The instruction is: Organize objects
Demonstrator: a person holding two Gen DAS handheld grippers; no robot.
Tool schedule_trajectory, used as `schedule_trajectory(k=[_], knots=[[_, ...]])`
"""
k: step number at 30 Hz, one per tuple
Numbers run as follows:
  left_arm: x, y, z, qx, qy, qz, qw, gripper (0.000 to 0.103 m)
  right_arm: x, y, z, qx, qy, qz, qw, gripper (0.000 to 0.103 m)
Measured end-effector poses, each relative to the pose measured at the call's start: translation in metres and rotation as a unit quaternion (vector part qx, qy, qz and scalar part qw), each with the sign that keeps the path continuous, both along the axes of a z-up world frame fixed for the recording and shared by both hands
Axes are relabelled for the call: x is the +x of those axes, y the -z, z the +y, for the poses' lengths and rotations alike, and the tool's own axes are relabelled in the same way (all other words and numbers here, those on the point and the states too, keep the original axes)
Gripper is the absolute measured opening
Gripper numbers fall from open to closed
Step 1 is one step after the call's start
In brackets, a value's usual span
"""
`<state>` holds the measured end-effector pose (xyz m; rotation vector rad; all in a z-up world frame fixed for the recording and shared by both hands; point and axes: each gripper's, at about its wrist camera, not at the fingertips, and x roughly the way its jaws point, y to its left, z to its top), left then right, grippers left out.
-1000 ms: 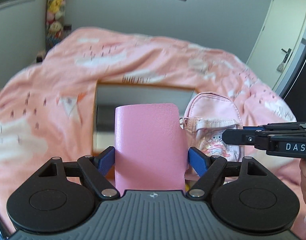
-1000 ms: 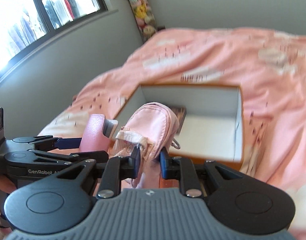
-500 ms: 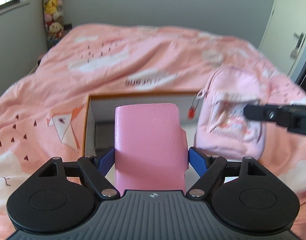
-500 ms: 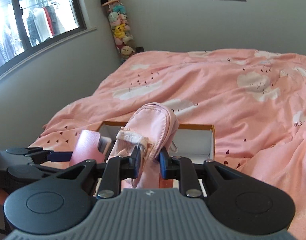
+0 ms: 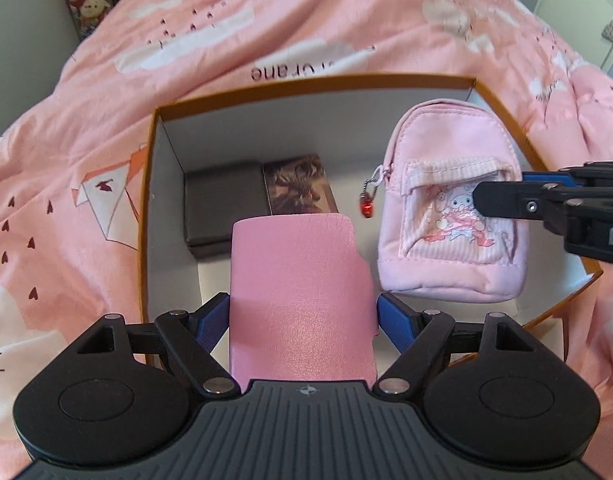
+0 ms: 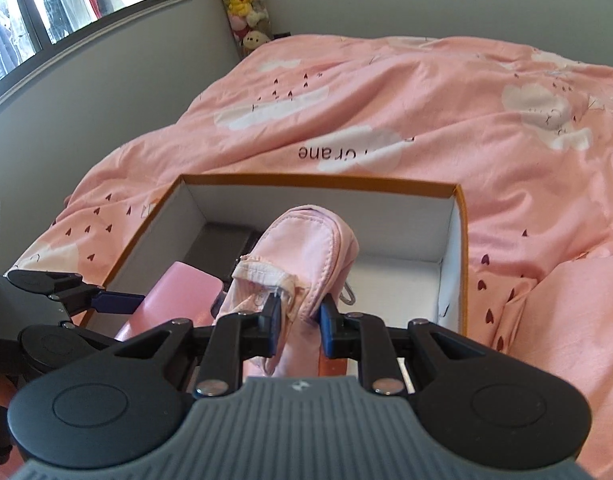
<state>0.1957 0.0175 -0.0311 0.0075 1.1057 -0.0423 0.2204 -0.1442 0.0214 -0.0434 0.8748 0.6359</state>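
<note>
- Your left tool (image 5: 304, 312) is pinching the pink wallet (image 5: 302, 300) across its width, blue pads pressed on both side edges. It stands flat-faced between them, so it can likely slide in upright.
- Your right tool (image 6: 298, 316) is clamped on the small pink backpack (image 6: 306, 248) at the front pocket fabric. The bag hangs from that pinch, zipper charm (image 5: 366, 208) dangling free.
- Both items sit above the open orange-rimmed box (image 5: 150, 208) on the bed (image 5: 86, 120), not yet resting on its floor as far as I can tell.
- A dark grey case (image 5: 224, 208) and a patterned card box (image 5: 298, 188) already lie side by side at the far left of the box. I'd read that as the reason the wallet is lined up just near of them and the backpack is over the bare right half.
- Watch the charm: it could snag the box wall on release.
</note>
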Motion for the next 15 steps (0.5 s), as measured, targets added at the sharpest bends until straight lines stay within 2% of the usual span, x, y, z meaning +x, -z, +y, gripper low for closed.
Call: schedule_trajectory(k=[10, 15], knots=[[0.023, 0.017, -0.005, 0.033, 0.026, 0.077, 0.9961, 0.092, 0.014, 0.028, 0.000, -0.009, -0.005, 0.036, 0.999, 0.021], [0.028, 0.021, -0.010, 0.058, 0.029, 0.093, 0.9936, 0.092, 0.018, 0.034, 0.001, -0.013, -0.009, 0.046, 0.999, 0.021]])
